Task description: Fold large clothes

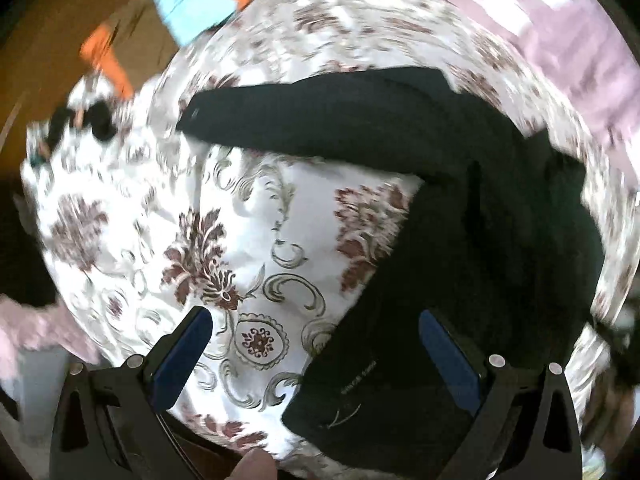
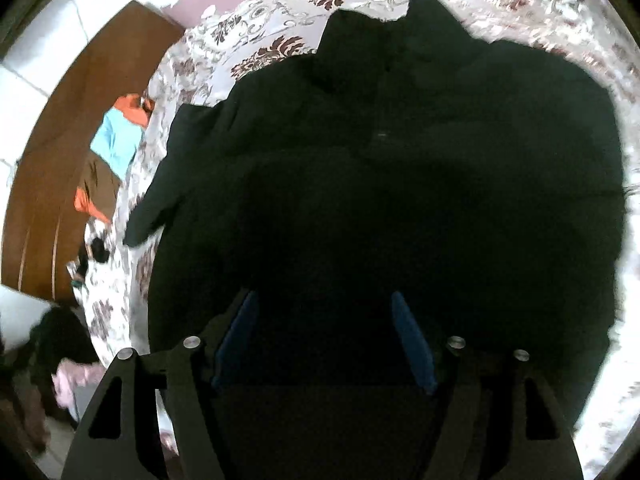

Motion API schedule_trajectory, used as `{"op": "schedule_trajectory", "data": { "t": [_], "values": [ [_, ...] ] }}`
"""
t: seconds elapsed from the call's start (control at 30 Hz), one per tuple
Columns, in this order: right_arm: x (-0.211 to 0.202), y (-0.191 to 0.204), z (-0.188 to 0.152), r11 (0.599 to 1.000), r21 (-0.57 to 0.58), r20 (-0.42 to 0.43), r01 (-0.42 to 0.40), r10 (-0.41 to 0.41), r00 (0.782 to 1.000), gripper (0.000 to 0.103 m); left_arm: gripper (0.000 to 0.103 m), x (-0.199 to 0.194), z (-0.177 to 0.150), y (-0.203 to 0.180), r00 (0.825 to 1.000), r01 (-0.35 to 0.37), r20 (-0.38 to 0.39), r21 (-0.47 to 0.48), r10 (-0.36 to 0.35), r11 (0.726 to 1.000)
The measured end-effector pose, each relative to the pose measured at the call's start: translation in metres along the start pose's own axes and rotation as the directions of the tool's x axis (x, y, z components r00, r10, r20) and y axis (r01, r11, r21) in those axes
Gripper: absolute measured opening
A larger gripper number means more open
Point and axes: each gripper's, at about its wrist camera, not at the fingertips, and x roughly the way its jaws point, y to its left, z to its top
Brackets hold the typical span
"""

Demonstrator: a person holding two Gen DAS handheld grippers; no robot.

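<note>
A large black long-sleeved garment lies spread on a bed w/ a white floral-patterned bedsheet. Right gripper hovers over the garment's body, collar far from it, jaws wide open, holding nothing. Left gripper hangs by the garment's edge, jaws wide open & empty; one finger over bare sheet, the other over black cloth. A black sleeve stretches sideways across the left view, beyond the jaws. Left gripper looks nearer that sleeve.
</note>
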Motion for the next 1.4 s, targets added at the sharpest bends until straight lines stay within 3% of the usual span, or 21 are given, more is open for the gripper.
{"op": "schedule_trajectory", "data": {
  "t": [0.13,0.23,0.33,0.57,0.63,0.77,0.87,1.03,1.2,1.27,1.3,1.33,1.37,1.4],
  "values": [
    [-0.047,0.002,-0.008,0.998,-0.047,-0.059,0.047,-0.050,0.997,0.068,0.103,0.039,0.025,0.056,0.995,0.102,-0.004,-0.176,-0.104,0.979],
    [-0.064,0.023,-0.009,0.988,-0.111,-0.074,0.107,-0.116,0.991,0.068,0.103,0.076,0.052,0.099,0.985,0.167,0.013,-0.305,-0.171,0.938],
    [-0.071,0.038,-0.004,0.984,-0.125,-0.075,0.126,-0.136,0.988,0.069,0.103,0.123,0.079,0.137,0.977,0.193,0.006,-0.441,-0.212,0.876],
    [-0.064,0.117,0.010,0.981,-0.163,-0.090,0.101,-0.117,0.989,0.069,0.103,0.206,0.131,0.166,0.933,0.321,0.064,-0.589,-0.353,0.742],
    [-0.057,0.138,0.010,0.981,-0.170,-0.094,0.089,-0.106,0.990,0.069,0.103,0.219,0.142,0.162,0.928,0.337,0.076,-0.591,-0.365,0.733],
    [-0.048,0.173,0.004,0.979,-0.194,-0.117,0.057,-0.081,0.990,0.069,0.103,0.233,0.163,0.153,0.934,0.328,0.069,-0.560,-0.352,0.761],
    [-0.042,0.187,-0.001,0.976,-0.209,-0.132,0.053,-0.082,0.988,0.069,0.102,0.243,0.177,0.157,0.936,0.324,0.074,-0.558,-0.343,0.764],
    [-0.035,0.193,-0.009,0.976,-0.213,-0.156,0.050,-0.084,0.984,0.069,0.102,0.263,0.192,0.162,0.911,0.369,0.069,-0.576,-0.407,0.729],
    [-0.035,0.184,-0.012,0.979,-0.193,-0.161,0.067,-0.099,0.982,0.069,0.101,0.274,0.201,0.158,0.896,0.388,0.074,-0.609,-0.438,0.692],
    [-0.034,0.179,-0.011,0.981,-0.180,-0.157,0.074,-0.103,0.982,0.069,0.082,0.271,0.202,0.158,0.893,0.403,0.097,-0.608,-0.439,0.684],
    [-0.034,0.176,-0.011,0.982,-0.175,-0.155,0.077,-0.105,0.982,0.069,0.056,0.268,0.204,0.159,0.893,0.406,0.105,-0.604,-0.437,0.686],
    [-0.033,0.175,-0.010,0.982,-0.169,-0.153,0.080,-0.106,0.982,0.069,0.038,0.263,0.206,0.160,0.890,0.416,0.117,-0.599,-0.440,0.684],
    [-0.031,0.172,-0.010,0.984,-0.159,-0.149,0.082,-0.106,0.983,0.069,0.027,0.257,0.206,0.161,0.884,0.437,0.142,-0.587,-0.446,0.681],
    [-0.030,0.170,-0.009,0.985,-0.151,-0.146,0.082,-0.104,0.984,0.069,0.010,0.252,0.208,0.161,0.873,0.464,0.163,-0.567,-0.459,0.681]
  ]
}}
